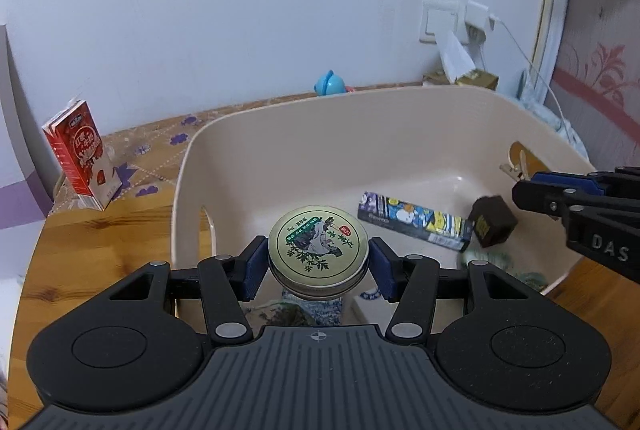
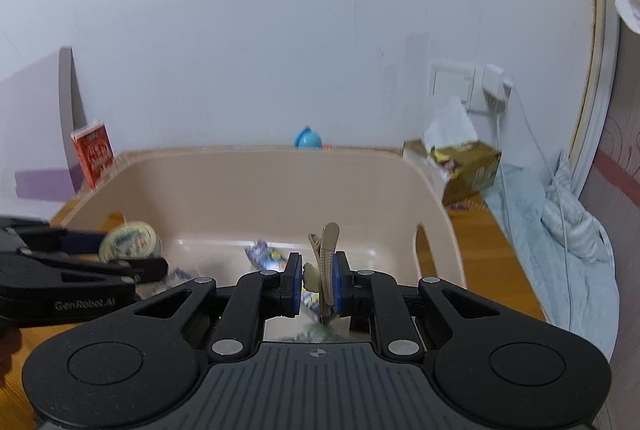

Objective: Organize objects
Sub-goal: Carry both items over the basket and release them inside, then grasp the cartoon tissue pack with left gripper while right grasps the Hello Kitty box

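My left gripper (image 1: 318,262) is shut on a round gold tin (image 1: 318,246) with a green printed lid and holds it above the near side of a beige plastic basket (image 1: 280,118). Inside the basket lie a long printed box (image 1: 416,220) and a small dark brown cube (image 1: 492,226). My right gripper (image 2: 316,284) is shut on a tan hair clip (image 2: 326,262), held upright over the basket (image 2: 260,174). In the left wrist view the right gripper (image 1: 520,176) enters from the right with the clip (image 1: 516,164). In the right wrist view the left gripper (image 2: 116,250) and tin (image 2: 128,240) show at left.
A red milk carton (image 1: 80,154) stands on the wooden table (image 1: 100,242) left of the basket. A blue toy (image 1: 330,83) sits behind the basket. A gold tissue box (image 2: 464,166) and light blue cloth (image 2: 560,242) lie at right. A wall socket with a cable (image 1: 472,22) is behind.
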`<action>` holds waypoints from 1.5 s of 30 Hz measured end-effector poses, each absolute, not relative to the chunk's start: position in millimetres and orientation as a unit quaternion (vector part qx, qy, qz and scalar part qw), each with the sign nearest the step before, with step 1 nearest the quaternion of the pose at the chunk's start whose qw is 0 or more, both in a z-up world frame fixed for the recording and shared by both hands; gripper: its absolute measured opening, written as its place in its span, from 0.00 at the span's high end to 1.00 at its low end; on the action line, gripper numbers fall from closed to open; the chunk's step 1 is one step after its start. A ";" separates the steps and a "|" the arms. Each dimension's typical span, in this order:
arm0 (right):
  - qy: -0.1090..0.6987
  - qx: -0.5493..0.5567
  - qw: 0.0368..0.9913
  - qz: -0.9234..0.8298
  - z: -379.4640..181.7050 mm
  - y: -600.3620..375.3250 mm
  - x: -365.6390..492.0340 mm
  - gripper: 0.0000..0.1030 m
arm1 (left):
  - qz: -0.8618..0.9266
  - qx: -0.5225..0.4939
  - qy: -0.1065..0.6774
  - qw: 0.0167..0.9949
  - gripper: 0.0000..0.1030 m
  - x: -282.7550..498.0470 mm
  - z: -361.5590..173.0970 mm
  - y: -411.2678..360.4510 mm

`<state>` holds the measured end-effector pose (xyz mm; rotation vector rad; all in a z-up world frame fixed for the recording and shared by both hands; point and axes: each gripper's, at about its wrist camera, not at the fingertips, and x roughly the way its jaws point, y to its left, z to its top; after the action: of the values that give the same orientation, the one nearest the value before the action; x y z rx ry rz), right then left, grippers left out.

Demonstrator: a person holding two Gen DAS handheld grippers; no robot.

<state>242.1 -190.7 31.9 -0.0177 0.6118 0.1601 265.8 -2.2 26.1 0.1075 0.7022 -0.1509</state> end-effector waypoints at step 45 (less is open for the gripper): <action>0.371 -0.003 0.922 0.113 -30.8 -144.5 165.9 0.12 | -0.035 0.042 0.387 0.921 0.13 171.3 -18.9 53.9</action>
<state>165.9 -144.5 -30.8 -0.0066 0.7626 0.2314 171.3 53.9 -18.9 0.0855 0.7941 -0.0709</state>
